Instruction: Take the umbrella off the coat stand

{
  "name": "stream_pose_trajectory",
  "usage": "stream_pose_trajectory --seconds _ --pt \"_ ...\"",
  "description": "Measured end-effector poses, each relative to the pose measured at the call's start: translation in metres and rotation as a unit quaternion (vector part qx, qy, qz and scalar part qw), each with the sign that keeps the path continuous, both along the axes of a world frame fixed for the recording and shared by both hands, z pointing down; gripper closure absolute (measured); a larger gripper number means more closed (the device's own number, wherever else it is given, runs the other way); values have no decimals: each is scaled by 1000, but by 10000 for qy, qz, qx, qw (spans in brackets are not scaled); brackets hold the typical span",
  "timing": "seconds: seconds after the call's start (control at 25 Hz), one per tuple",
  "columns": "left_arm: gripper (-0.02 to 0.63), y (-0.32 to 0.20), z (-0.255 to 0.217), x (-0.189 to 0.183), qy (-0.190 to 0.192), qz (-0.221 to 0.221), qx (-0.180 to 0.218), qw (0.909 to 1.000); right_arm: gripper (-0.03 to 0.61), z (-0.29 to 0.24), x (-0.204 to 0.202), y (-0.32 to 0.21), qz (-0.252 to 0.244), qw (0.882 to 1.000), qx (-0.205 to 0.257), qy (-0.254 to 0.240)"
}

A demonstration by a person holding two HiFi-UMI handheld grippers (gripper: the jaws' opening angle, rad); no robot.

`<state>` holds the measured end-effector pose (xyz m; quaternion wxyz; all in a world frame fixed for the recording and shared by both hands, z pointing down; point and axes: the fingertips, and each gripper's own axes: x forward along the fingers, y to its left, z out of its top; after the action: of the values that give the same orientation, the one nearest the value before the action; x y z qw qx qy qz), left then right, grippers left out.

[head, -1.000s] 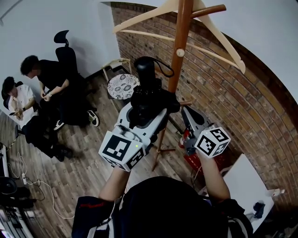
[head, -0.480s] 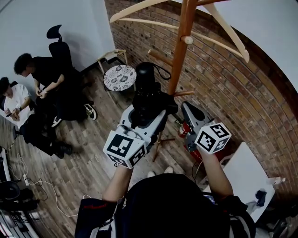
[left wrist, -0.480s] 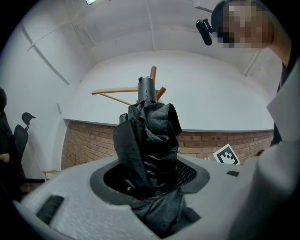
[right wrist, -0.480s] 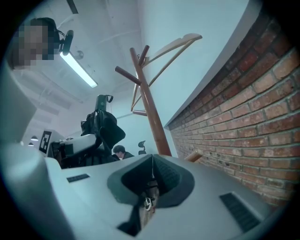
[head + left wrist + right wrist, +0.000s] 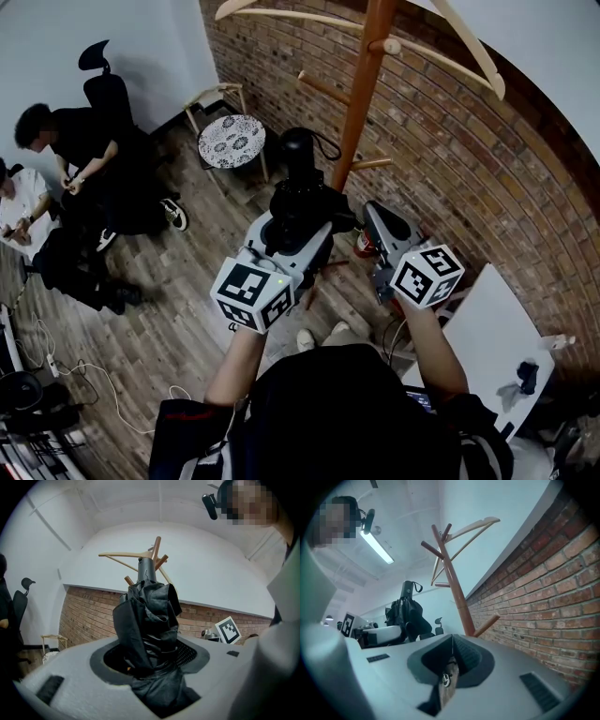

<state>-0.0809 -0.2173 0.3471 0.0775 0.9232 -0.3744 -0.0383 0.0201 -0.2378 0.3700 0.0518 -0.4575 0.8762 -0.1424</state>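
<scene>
Pinched mid-bundle in left gripper beside wooden coat stand: folded black fabric umbrella, likely light, soft, slippery; right gripper pressed together.

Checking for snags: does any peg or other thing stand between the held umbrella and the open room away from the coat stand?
Nothing visible does. The left gripper is clamped on the folded umbrella, which stands apart from the coat stand pole in the right gripper view. Its strap loop hangs free of every peg.

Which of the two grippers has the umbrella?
The left gripper: the folded black umbrella is clamped between its jaws. The right gripper is shut on nothing.
</scene>
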Motion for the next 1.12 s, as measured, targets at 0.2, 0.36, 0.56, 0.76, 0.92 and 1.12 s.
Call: stream_pose_trajectory --seconds 0.2,0.36,0.56,0.76,0.92,1.12 --pt "348 6 11 2 -55 36 -132 9999 549 2 -1 10 -26 10000 41 -59" --pt "348 12 14 3 -57 -21 -148 9999 549 2 -1 16 -52 10000 61 -42" --pt "350 24 18 9 -88 -117 -217 9997 549 2 6 31 -110 9999 28 -11" --pt "348 45 18 21 -66 -211 -242 9995 549 1 18 53 -181 9998 7 -8" --pt "348 66 19 31 -130 -304 -249 9991 549 0 29 75 -268 9996 29 -45" --pt "348 96 18 42 -133 -395 -240 9988 549 2 41 105 -348 9993 28 -91"
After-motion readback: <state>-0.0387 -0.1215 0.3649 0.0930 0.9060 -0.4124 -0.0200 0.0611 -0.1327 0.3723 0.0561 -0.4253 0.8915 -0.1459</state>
